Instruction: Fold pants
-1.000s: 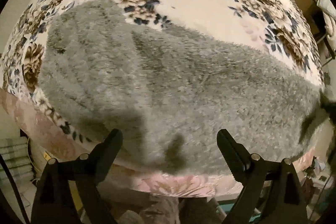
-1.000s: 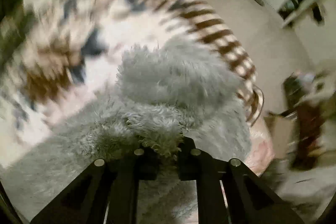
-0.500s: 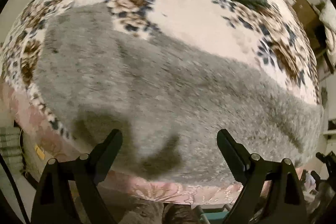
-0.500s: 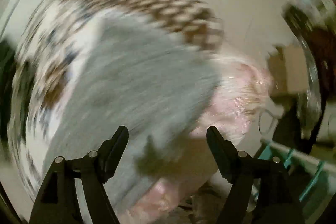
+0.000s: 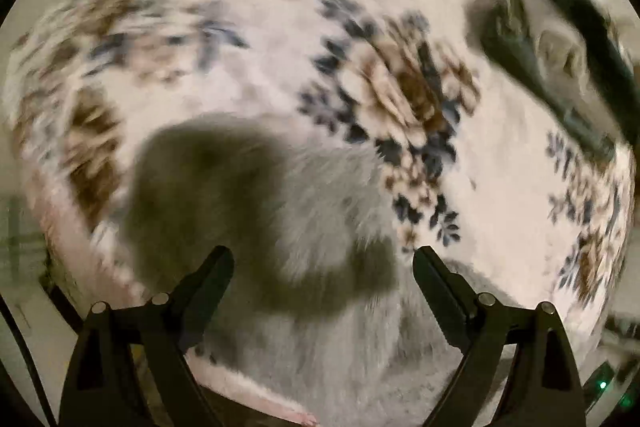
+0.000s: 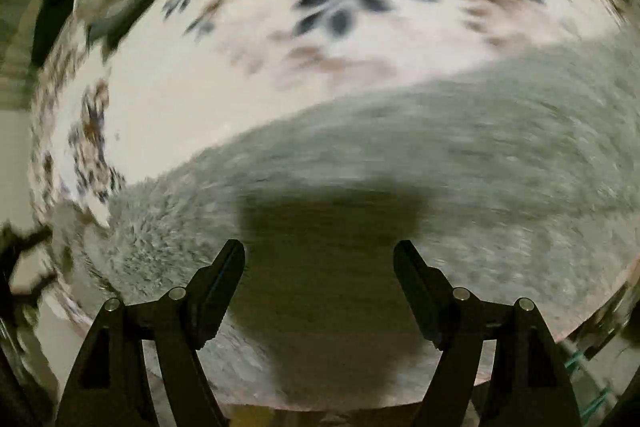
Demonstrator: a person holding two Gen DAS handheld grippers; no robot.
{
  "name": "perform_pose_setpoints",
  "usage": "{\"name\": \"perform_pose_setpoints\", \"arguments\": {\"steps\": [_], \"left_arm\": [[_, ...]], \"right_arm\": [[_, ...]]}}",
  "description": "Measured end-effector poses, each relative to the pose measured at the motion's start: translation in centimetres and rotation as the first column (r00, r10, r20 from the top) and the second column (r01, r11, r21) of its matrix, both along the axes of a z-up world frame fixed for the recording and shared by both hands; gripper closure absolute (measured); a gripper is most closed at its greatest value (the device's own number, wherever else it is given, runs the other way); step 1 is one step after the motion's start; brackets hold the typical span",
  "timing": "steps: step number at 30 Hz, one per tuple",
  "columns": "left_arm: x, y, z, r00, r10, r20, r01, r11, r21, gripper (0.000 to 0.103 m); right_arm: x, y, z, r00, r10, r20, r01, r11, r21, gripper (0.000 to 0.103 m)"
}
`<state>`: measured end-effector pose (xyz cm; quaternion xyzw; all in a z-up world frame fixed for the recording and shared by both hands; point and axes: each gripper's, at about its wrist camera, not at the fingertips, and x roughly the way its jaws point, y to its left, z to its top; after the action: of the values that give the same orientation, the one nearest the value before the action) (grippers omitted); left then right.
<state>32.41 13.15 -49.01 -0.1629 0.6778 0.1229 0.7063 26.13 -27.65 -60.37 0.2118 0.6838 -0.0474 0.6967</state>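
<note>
Fleecy grey pants (image 5: 320,211) spread flat on floral blanket (image 5: 280,47) for folding; left gripper (image 5: 323,259) closing, right gripper (image 6: 319,255) agape, both empty.

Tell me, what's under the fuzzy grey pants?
The fuzzy grey pants lie on a flowery blanket, which shows all around them. Whatever is beneath the pants' middle is covered.
</note>
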Motion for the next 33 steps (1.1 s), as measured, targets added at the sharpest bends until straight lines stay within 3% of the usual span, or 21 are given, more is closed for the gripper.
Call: {"name": "perform_pose_setpoints", "arguments": {"steps": [1, 2, 3, 6, 8, 10, 12, 13, 15, 16, 18, 20, 22, 24, 27, 29, 31, 33], "left_arm": [[0.6, 0.1, -1.2, 1.0, -0.027, -0.005, 0.027, 0.999, -0.022, 0.055], [0.8, 0.2, -2.4, 0.999, -0.051, -0.014, 0.05, 0.998, -0.042, 0.077], [0.3, 0.5, -2.8, 0.998, -0.06, -0.001, 0.06, 0.996, -0.061, 0.089], [-3.0, 2.2, -0.7, 0.988, -0.059, 0.146, 0.073, 0.993, -0.09, 0.091], [-7.8, 5.1, 1.9, 0.967, 0.006, 0.255, 0.018, 0.996, -0.092, 0.091], [-11.8, 7.8, 2.8, 0.956, 0.067, 0.284, -0.055, 0.997, -0.05, 0.09], [-15.8, 10.9, 1.7, 0.955, 0.175, 0.241, -0.168, 0.985, -0.05, 0.083], [-17.6, 12.3, 0.4, 0.953, 0.244, 0.183, -0.236, 0.97, -0.063, 0.077], [-21.1, 15.1, -1.9, 0.909, 0.406, 0.088, -0.393, 0.909, -0.139, 0.077], [-22.9, 16.3, -2.3, 0.872, 0.485, 0.069, -0.467, 0.865, -0.181, 0.077], [-24.4, 17.2, -1.4, 0.831, 0.549, 0.092, -0.523, 0.826, -0.21, 0.076], [-24.0, 17.2, -0.1, 0.837, 0.531, 0.133, -0.5, 0.84, -0.209, 0.064], [-21.9, 17.0, 1.2, 0.863, 0.471, 0.181, -0.442, 0.879, -0.179, 0.048], [-18.1, 16.8, 1.3, 0.906, 0.371, 0.203, -0.351, 0.927, -0.129, 0.047], [-13.1, 17.5, 0.7, 0.945, 0.252, 0.208, -0.242, 0.968, -0.074, 0.047], [-10.7, 17.5, 0.3, 0.961, 0.174, 0.215, -0.166, 0.985, -0.056, 0.047], [-9.0, 17.2, 0.0, 0.973, 0.116, 0.2, -0.113, 0.993, -0.026, 0.047], [-7.7, 17.0, -1.0, 0.982, 0.085, 0.17, -0.081, 0.996, -0.03, 0.047]], "right_arm": [[0.3, 1.6, -0.1, 1.0, 0.027, -0.009, -0.027, 1.0, -0.013, 0.024], [0.7, 2.0, -0.5, 0.999, 0.041, -0.014, -0.041, 0.999, -0.019, 0.024], [1.1, 2.6, -0.8, 0.998, 0.053, -0.019, -0.054, 0.998, -0.028, 0.024], [0.9, 3.5, -1.2, 0.997, 0.075, -0.028, -0.076, 0.996, -0.045, 0.024], [0.6, 4.4, -1.3, 0.996, 0.076, -0.036, -0.077, 0.996, -0.048, 0.024], [-0.7, 4.7, -1.1, 0.996, 0.075, -0.052, -0.078, 0.996, -0.047, 0.024], [-1.9, 4.9, -0.9, 0.995, 0.07, -0.072, -0.073, 0.997, -0.038, 0.024], [-2.3, 5.5, -1.0, 0.994, 0.067, -0.087, -0.069, 0.997, -0.022, 0.024], [-2.8, 6.1, -0.8, 0.993, 0.063, -0.104, -0.062, 0.998, 0.006, 0.024], [-2.9, 6.2, -0.7, 0.992, 0.063, -0.105, -0.061, 0.998, 0.019, 0.024], [-2.9, 7.6, 0.2, 0.993, 0.07, -0.096, -0.066, 0.997, 0.05, 0.024], [-2.8, 8.6, 1.8, 0.992, 0.095, -0.08, -0.089, 0.994, 0.068, 0.024], [-1.2, 9.8, 2.9, 0.99, 0.13, -0.054, -0.124, 0.988, 0.092, 0.024], [0.8, 11.2, 4.3, 0.983, 0.178, -0.031, -0.174, 0.978, 0.118, 0.024], [7.0, 14.3, 4.7, 0.952, 0.305, -0.007, -0.301, 0.943, 0.144, 0.024], [10.6, 17.9, 4.0, 0.902, 0.433, -0.003, -0.427, 0.892, 0.15, 0.024], [14.1, 22.0, 1.6, 0.8, 0.597, -0.058, -0.585, 0.798, 0.148, 0.024], [15.6, 23.1, -1.2, 0.714, 0.684, -0.149, -0.667, 0.729, 0.151, 0.024]]}}
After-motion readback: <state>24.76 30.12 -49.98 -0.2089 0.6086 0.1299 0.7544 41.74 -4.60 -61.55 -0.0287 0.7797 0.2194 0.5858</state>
